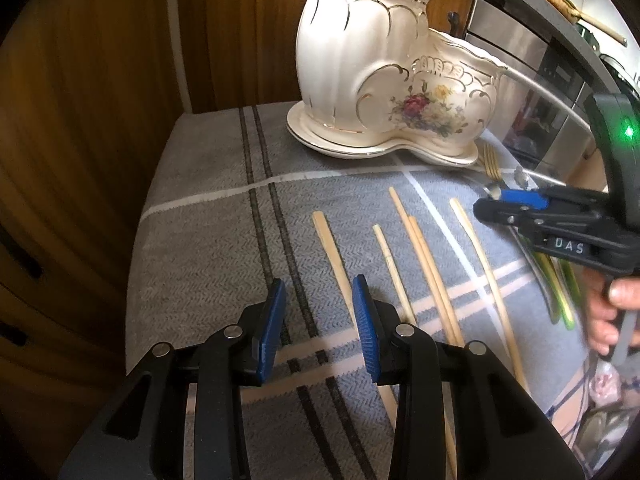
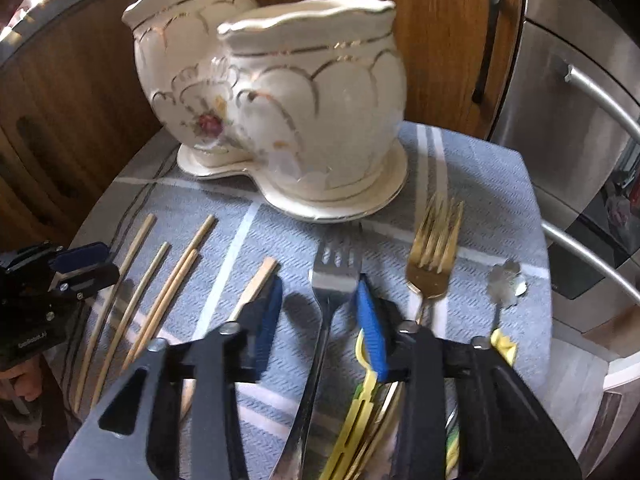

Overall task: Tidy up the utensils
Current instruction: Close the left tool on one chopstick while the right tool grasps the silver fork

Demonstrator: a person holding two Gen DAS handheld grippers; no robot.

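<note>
A cream two-pot ceramic holder (image 1: 380,92) (image 2: 304,120) stands at the back of the striped cloth. Several wooden chopsticks (image 1: 420,260) (image 2: 168,280) lie in front of it. My left gripper (image 1: 319,280) hovers open over the cloth; one chopstick runs under its right finger. My right gripper (image 2: 318,280) (image 1: 486,200) is low over a silver fork (image 2: 336,268), whose neck lies between the blue pads. The left pad stands clear of the fork. A gold fork (image 2: 432,256) (image 1: 492,164) and a flower-ended spoon (image 2: 506,280) lie to the right.
Yellow and green utensils (image 2: 366,384) (image 1: 556,280) lie under the right gripper. The grey striped cloth (image 1: 208,220) covers a small surface. Wooden cabinets (image 1: 80,120) stand to the left, and a stainless appliance with bar handles (image 2: 580,120) is close on the right.
</note>
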